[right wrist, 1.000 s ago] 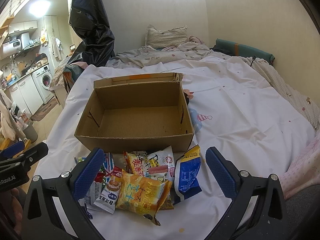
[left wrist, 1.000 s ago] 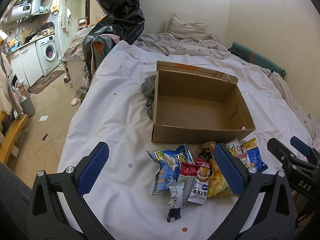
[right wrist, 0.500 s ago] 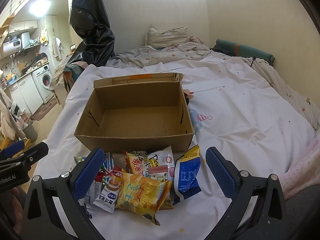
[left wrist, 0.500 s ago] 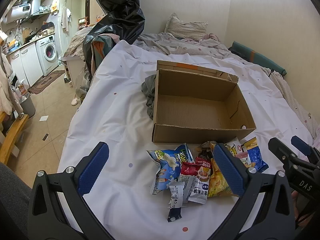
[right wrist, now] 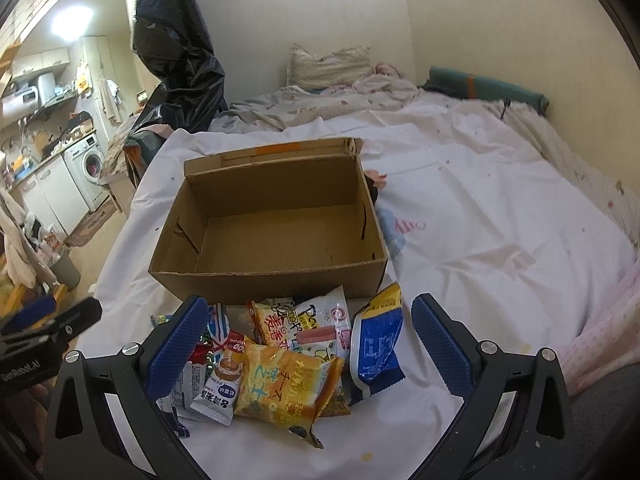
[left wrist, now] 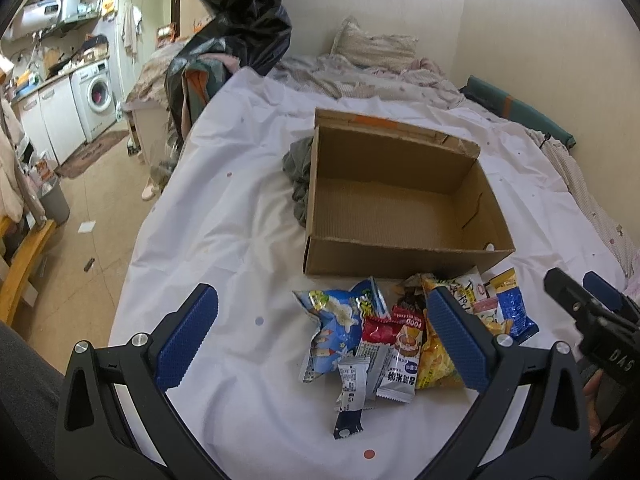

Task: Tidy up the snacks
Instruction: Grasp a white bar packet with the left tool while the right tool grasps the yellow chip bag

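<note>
Both tools were wide open and held nothing. The left gripper [left wrist: 320,336] hung over the white sheet [left wrist: 224,216] in the lower part of its view, and the right gripper [right wrist: 310,340] stood above the pile of snacks [right wrist: 288,352] at the lower centre of its view. The snacks lay in a loose heap just in front of the near wall of the cardboard box [right wrist: 272,280], which looked empty.

The packets overlapped one another, so I judged that a careless grasp could take two at once or only pinch a thin edge, and a packet could slip out on the way to the box. The yellow packet [right wrist: 288,384] lay on top of others, and pulling it could drag its neighbours. The sheet was soft and wrinkled, so fingers pressed too low could catch the cloth. The blue packet [right wrist: 376,344] leaned near the right corner of the box.

A grey cloth [left wrist: 298,176] lay against the left side of the box, and a black plastic bag [left wrist: 236,20] stood in the upper left. Only the near wall stood between pile and box.
</note>
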A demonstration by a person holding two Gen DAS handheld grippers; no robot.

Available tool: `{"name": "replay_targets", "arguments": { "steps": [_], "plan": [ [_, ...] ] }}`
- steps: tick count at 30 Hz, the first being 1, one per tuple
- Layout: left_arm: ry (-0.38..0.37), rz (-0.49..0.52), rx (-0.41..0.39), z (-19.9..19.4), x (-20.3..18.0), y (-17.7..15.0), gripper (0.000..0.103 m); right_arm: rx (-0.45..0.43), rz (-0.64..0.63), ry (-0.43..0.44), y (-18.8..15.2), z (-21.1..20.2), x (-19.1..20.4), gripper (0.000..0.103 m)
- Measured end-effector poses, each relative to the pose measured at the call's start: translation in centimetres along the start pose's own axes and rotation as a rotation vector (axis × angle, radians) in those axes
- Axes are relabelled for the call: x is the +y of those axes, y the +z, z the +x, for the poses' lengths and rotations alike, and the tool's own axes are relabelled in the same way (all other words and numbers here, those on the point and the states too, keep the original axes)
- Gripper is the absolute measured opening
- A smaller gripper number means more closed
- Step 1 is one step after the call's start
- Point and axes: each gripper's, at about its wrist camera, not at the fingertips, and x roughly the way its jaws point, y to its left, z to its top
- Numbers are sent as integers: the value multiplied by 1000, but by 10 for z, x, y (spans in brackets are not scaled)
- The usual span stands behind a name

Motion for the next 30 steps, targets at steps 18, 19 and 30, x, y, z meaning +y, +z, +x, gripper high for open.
{"name": "replay_targets", "arguments": {
  "steps": [18,19,30],
  "plan": [
    [-35,79,508,89,-24,-64,56,236,224,-39,-15,39,-49,103],
    [-44,96,514,92,-27,-66,44,243,236,-34,-15,39,-51,103],
    [-88,68,460,66,-27,-54,14,433,304,133,-32,62,-49,98]
  ]
}}
